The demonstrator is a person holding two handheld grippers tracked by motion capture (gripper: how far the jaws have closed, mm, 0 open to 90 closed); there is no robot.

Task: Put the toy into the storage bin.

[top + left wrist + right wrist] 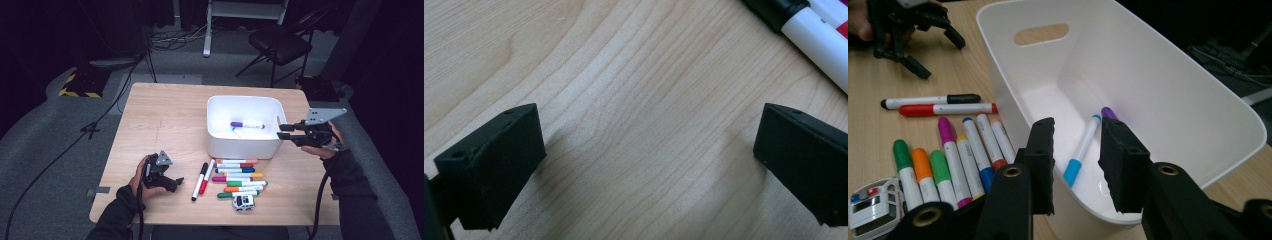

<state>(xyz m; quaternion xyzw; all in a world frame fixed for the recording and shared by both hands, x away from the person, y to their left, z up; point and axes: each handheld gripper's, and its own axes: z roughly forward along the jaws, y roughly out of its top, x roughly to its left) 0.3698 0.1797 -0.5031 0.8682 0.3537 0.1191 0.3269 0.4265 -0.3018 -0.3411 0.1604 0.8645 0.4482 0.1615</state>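
Lying in the white bin [1168,95] — two markers [1082,150]; both hand-held grippers [1075,165] parted, empty.

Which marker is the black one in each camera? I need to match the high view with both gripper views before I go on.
High view: the black marker is leftmost of the markers, in front of the white bin.
Left gripper view: the black marker lies at the top right corner, cap and white barrel.
Right gripper view: the black marker is at upper left, lying across.
Shared landmark: the red marker lying right beside it.
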